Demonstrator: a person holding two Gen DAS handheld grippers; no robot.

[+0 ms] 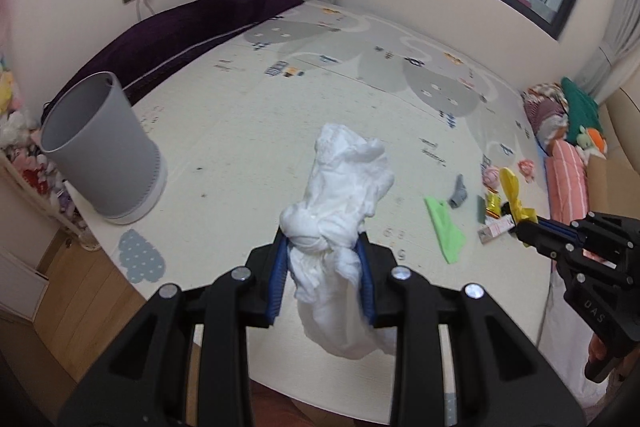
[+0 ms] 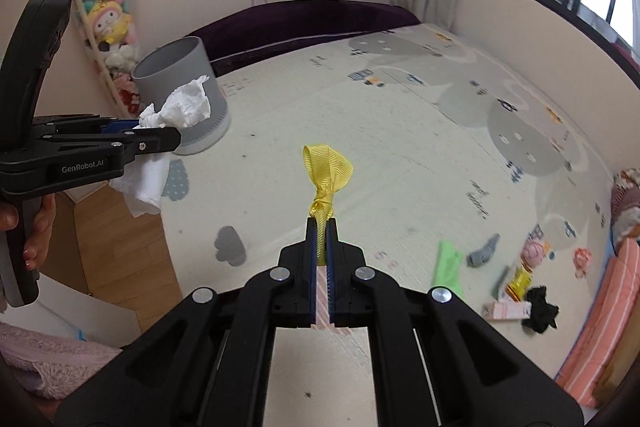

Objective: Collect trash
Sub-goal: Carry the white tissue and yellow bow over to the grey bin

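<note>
A crumpled white tissue wad (image 1: 340, 195) is pinched between blue pads, lifted above the mat. A knotted yellow ribbon (image 2: 326, 183) stands upright, clamped by its lower end. The grey bin (image 1: 100, 147) stands upright and open, far left on the mat.

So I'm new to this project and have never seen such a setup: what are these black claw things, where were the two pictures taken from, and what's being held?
A person holds a hand-held gripper in each hand; each has its own camera looking along its fingers. In the left camera's picture, the left gripper squeezes a crumpled white tissue. In the right camera's picture, the right gripper pinches a yellow ribbon. Each gripper also shows at the edge of the other's view. Below lies a patterned play mat with a grey bin standing on it and more litter: a green scrap, a grey sock, small packets.
</note>
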